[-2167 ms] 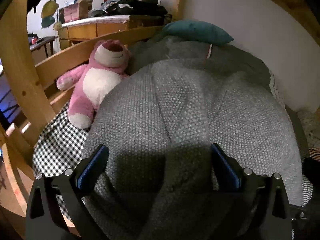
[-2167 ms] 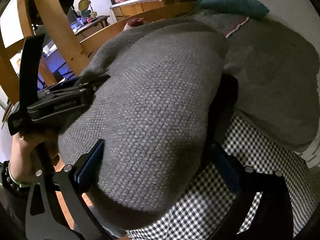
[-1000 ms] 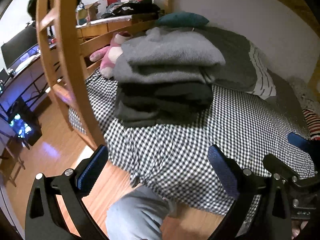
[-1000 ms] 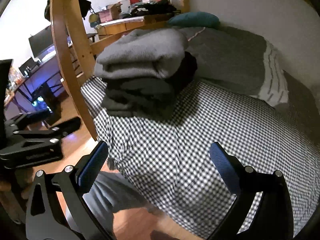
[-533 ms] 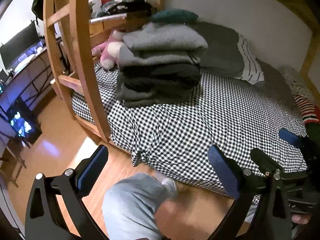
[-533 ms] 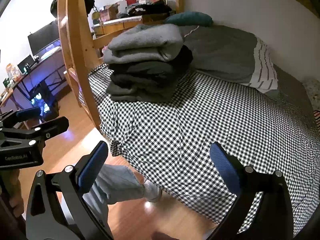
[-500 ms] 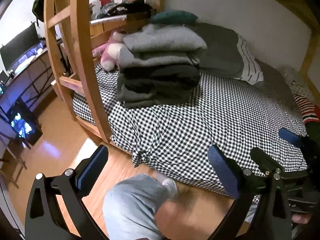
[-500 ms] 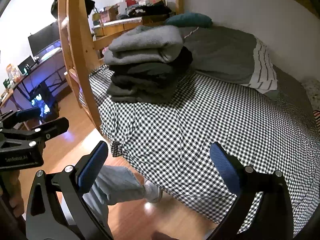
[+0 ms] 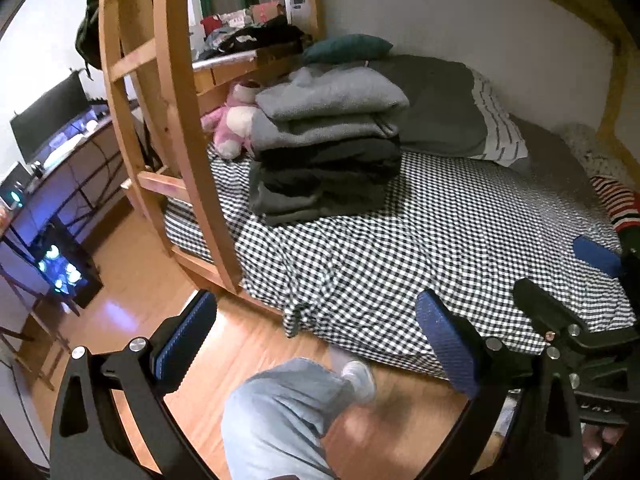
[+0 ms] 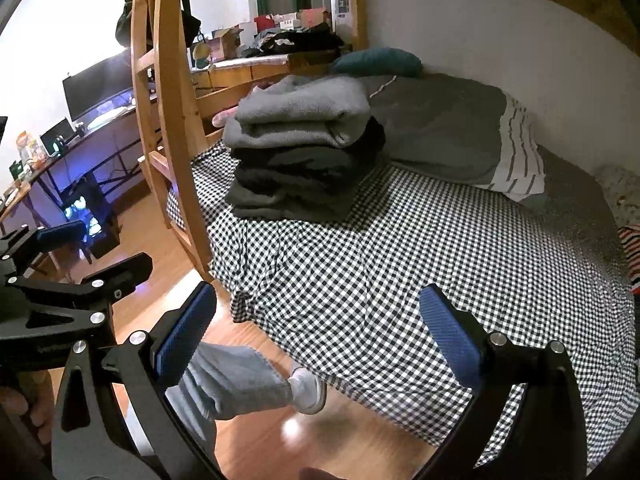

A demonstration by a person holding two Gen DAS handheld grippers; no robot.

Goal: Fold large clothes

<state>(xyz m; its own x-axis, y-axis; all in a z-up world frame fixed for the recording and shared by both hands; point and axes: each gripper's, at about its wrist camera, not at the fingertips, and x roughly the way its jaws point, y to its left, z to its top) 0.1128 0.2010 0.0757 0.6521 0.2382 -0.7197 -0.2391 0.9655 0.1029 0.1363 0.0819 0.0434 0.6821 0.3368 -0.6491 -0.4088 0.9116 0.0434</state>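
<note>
A stack of folded clothes [image 9: 326,148] [image 10: 302,156], grey knit on top and darker pieces beneath, rests at the left end of the checkered bed [image 9: 460,232] [image 10: 420,264]. My left gripper [image 9: 316,332] hangs open over the floor beside the bed, far from the stack, holding nothing. Likewise open and empty, my right gripper [image 10: 318,326] hovers over the bed's near edge. Each gripper shows at the side of the other's view.
A wooden bunk ladder [image 9: 168,120] [image 10: 168,120] stands between me and the stack. A grey duvet [image 9: 440,100], teal pillow [image 9: 346,48] and pink plush toy [image 9: 232,128] lie behind the stack. A person's leg and sock [image 9: 288,408] are on the wooden floor. A desk with monitor [image 10: 96,88] sits left.
Both grippers let go of the grey knit on top of the stack and pulled back away from the bed; the view now takes in the whole bed and floor.
</note>
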